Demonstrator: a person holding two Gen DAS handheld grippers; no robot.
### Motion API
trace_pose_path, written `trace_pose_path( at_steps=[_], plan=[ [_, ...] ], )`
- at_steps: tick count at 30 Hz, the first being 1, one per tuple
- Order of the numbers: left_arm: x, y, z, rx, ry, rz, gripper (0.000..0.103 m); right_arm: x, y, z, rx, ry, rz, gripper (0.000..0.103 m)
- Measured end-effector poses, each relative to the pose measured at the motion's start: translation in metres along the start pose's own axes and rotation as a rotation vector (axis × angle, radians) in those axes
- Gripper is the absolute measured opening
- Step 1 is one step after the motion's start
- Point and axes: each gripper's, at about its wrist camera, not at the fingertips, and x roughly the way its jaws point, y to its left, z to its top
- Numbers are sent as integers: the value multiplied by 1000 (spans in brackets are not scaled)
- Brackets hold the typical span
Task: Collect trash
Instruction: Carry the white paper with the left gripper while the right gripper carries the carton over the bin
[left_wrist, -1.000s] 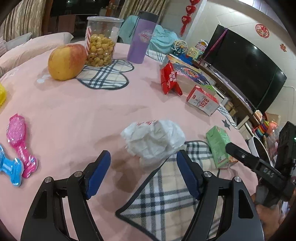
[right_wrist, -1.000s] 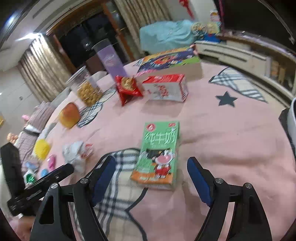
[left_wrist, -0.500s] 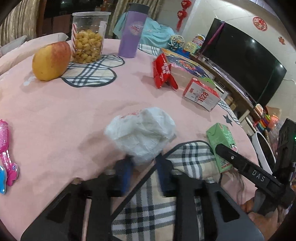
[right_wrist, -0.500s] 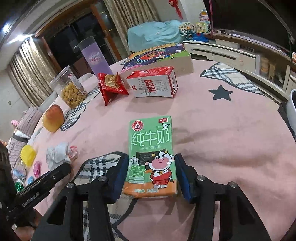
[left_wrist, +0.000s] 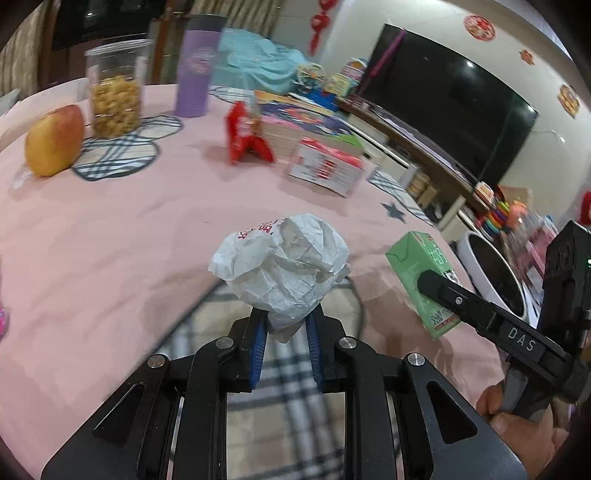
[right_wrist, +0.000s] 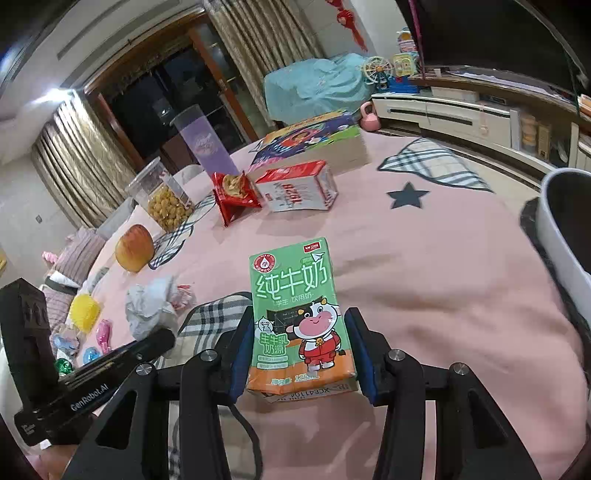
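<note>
My left gripper (left_wrist: 284, 325) is shut on a crumpled white paper wad (left_wrist: 284, 266) and holds it above the pink tablecloth. The wad also shows in the right wrist view (right_wrist: 151, 306). My right gripper (right_wrist: 299, 347) is shut on a green milk carton (right_wrist: 299, 317), lifted off the table; the carton also shows in the left wrist view (left_wrist: 424, 277). A white bin (left_wrist: 495, 273) stands past the table's right edge, and its rim shows in the right wrist view (right_wrist: 569, 236).
On the table stand an apple (left_wrist: 55, 140), a snack jar (left_wrist: 116, 96), a purple tumbler (left_wrist: 195, 74), a red snack packet (left_wrist: 245, 134), a red-and-white carton (left_wrist: 328, 166) and a book box (right_wrist: 314, 140). Small toys (right_wrist: 88, 332) lie at the left.
Both grippers closed from open: the left on the paper wad, the right on the milk carton. Both objects have been lifted off the tablecloth.
</note>
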Motion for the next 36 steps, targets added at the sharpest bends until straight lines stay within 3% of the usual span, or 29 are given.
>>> trace_pose_path(
  at_steps=[36],
  plan=[
    [27, -195, -3, 330, 72, -194, 19, -118, -131, 2, 185, -174, -136, 48]
  ],
)
